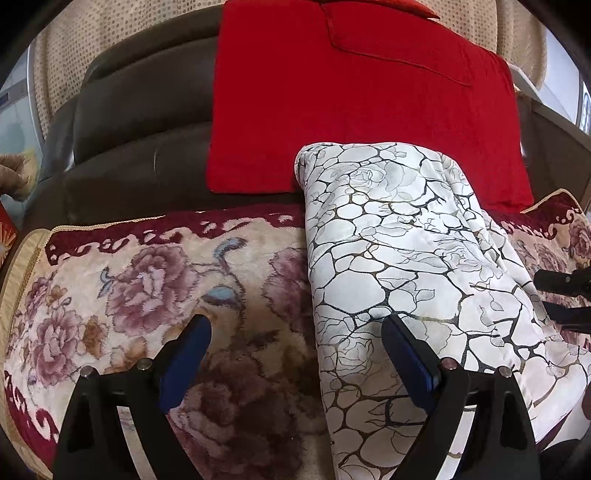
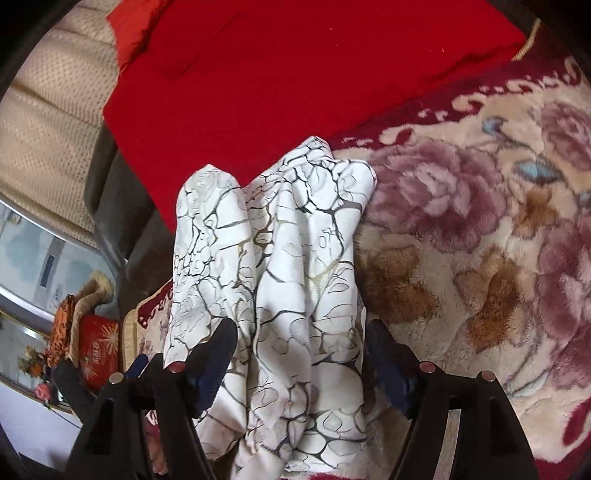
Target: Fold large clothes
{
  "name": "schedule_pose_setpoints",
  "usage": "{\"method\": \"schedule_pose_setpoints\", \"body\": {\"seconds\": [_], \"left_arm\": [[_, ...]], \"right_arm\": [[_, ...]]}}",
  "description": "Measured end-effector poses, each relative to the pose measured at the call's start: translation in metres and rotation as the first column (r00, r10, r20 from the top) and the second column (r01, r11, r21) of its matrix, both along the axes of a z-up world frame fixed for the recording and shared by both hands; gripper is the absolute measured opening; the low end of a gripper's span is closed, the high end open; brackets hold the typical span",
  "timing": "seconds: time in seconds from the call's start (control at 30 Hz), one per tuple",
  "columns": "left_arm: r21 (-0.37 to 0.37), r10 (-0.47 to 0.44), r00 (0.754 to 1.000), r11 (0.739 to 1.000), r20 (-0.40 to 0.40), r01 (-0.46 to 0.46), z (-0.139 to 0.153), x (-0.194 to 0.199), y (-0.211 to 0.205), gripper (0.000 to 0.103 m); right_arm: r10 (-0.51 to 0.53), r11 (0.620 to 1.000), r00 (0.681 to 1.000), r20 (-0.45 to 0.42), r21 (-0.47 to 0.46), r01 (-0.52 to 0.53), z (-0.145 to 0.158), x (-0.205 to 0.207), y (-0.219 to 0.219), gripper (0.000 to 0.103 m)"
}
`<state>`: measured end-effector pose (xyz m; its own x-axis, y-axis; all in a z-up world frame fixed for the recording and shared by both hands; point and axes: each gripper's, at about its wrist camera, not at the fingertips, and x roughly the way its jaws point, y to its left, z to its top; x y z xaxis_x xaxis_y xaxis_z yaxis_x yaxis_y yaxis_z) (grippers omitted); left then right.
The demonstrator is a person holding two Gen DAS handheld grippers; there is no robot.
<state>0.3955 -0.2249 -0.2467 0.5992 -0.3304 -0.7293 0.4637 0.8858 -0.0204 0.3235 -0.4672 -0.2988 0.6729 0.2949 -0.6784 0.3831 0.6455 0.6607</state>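
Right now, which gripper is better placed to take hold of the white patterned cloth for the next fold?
Right. The right gripper is open with the white patterned cloth bunched between its fingers. The left gripper is open too, straddling only the cloth's edge over the floral blanket.

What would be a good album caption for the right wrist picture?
Open right claw straddling a folded white cloth with black crackle pattern on a floral blanket, red cloth behind.

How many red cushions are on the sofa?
2. The big red cushion leans on the sofa back behind the white cloth. A second red cushion peeks out above it, mostly hidden. More could be behind.
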Motion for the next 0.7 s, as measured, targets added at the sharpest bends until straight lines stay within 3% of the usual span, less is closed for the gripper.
{"method": "schedule_pose_setpoints", "body": {"seconds": [0.23,0.7], "left_arm": [[-0.018,-0.011,1.000,1.000,-0.024,0.011,-0.002,0.003,-0.003,0.093],[-0.016,-0.022,0.999,1.000,-0.028,0.021,-0.002,0.000,-0.009,0.093]], "right_arm": [[0.038,0.995,0.999,0.009,0.097,-0.038,-0.023,0.005,-0.001,0.077],[0.071,0.989,0.995,0.074,0.125,-0.080,-0.026,0.011,0.009,0.085]]}}
